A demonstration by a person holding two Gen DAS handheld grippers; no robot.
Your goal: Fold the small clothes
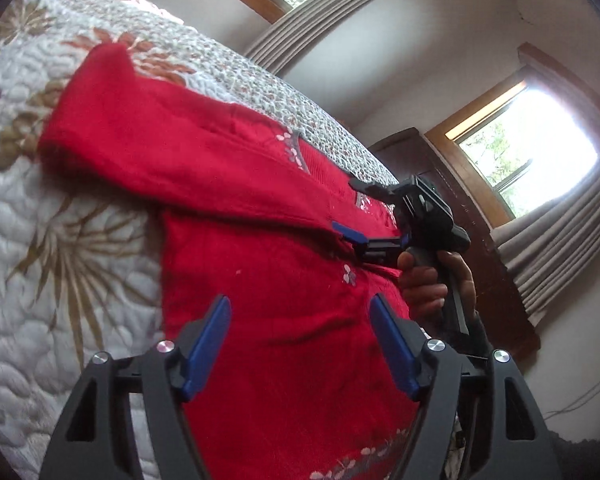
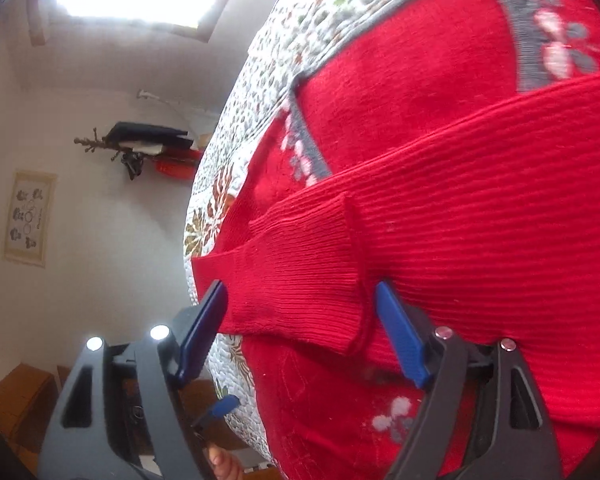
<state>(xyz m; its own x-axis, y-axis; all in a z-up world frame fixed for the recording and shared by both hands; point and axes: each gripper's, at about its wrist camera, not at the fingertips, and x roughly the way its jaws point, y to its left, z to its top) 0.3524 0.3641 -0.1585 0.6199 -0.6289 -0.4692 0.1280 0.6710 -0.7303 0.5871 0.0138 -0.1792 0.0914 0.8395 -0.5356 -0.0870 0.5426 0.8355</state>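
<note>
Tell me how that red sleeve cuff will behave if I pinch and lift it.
Probably floppy: the sleeve cuff already drapes limp across the red sweater. Its ribbed knit looks grippy, so slipping seems unlikely. It may drag on the quilt. The right gripper straddles it, open.

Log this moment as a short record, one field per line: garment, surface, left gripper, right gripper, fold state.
garment: red knitted sweater with grey floral trim
surface: quilted floral bedspread
left gripper: open, above the sweater body, holding nothing
right gripper: open, fingers either side of the sleeve cuff
fold state: one sleeve lies across the body; the rest not folded
</note>
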